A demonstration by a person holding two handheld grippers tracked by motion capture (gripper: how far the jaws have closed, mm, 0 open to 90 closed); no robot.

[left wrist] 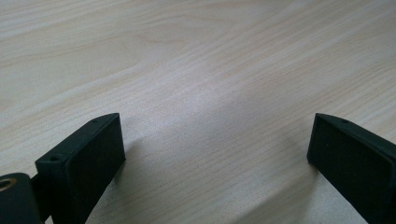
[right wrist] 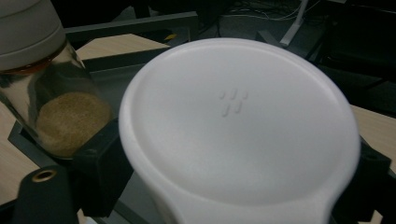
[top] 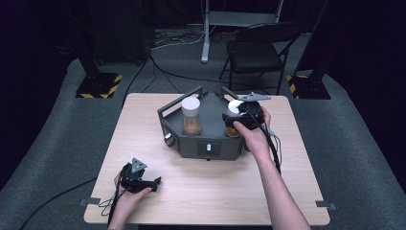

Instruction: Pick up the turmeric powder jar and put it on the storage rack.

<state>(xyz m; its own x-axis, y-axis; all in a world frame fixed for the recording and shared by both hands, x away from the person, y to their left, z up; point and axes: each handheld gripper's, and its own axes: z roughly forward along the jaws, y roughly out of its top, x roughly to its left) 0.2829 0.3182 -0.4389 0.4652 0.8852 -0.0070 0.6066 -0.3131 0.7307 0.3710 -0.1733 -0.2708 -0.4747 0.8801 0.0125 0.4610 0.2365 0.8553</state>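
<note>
1. Right tool (top: 238, 116) sits at the right-hand jar (right wrist: 243, 135) in the dark grey rack (top: 191, 143), with the person's right hand (top: 253, 132) wrapped around the tool body.
2. Its jaws stand one on either side of the jar's white lid (top: 234, 106). In the right gripper view the lid bulges between them and hides the pads, so I cannot tell whether they press on it.
3. That jar stands upright in the rack's right-hand slot, with brown contents just visible below the tool in the high view.
4. A second jar (top: 191, 116) with a white lid stands upright in the left-hand slot, well apart from the first. Brown granules fill its lower part, as the right gripper view shows (right wrist: 70, 119).
5. Left tool (top: 152, 184) rests low over the worktop (top: 201, 187) near its front left corner, held in the left hand (top: 125, 196), well apart from the rack.
6. Its jaws are spread wide, with bare pale wood grain between them in the left gripper view (left wrist: 215, 140).
7. Behind the worktop, a black folding chair (top: 258, 50) stands on the grey carpet.
</note>
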